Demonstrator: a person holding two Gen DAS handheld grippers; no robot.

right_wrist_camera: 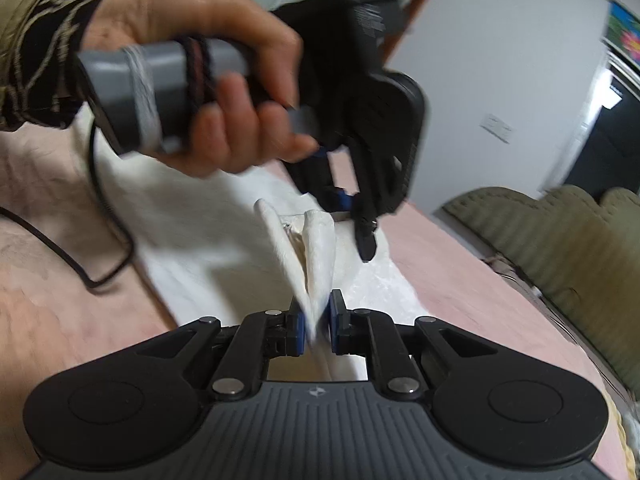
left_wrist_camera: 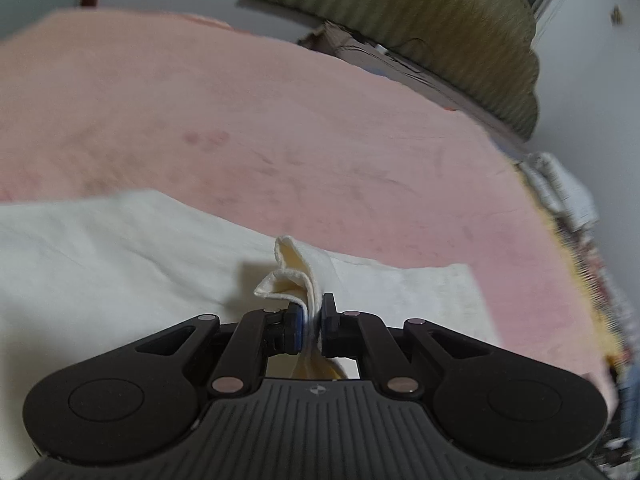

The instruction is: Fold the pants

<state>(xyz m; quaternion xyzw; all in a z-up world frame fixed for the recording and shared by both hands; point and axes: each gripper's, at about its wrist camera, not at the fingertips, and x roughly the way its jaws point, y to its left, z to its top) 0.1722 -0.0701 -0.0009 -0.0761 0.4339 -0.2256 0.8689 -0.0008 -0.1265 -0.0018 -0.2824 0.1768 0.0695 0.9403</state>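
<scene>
White pants [left_wrist_camera: 120, 248] lie spread on a pink bed sheet [left_wrist_camera: 280, 120]. My left gripper [left_wrist_camera: 311, 316] is shut on a bunched edge of the pants, with folded cloth sticking up between its pads. My right gripper [right_wrist_camera: 318, 320] is shut on another fold of the white pants [right_wrist_camera: 208, 240], lifted off the sheet. In the right wrist view the left gripper [right_wrist_camera: 360, 208] shows just ahead, held by a hand [right_wrist_camera: 208, 80], its fingers down at the cloth.
An olive quilted cushion or headboard [left_wrist_camera: 440, 28] sits at the bed's far side and also shows in the right wrist view [right_wrist_camera: 560, 248]. A black cable [right_wrist_camera: 100, 240] trails over the pink sheet [right_wrist_camera: 60, 300]. White walls and a dark doorway [right_wrist_camera: 600, 140] stand behind.
</scene>
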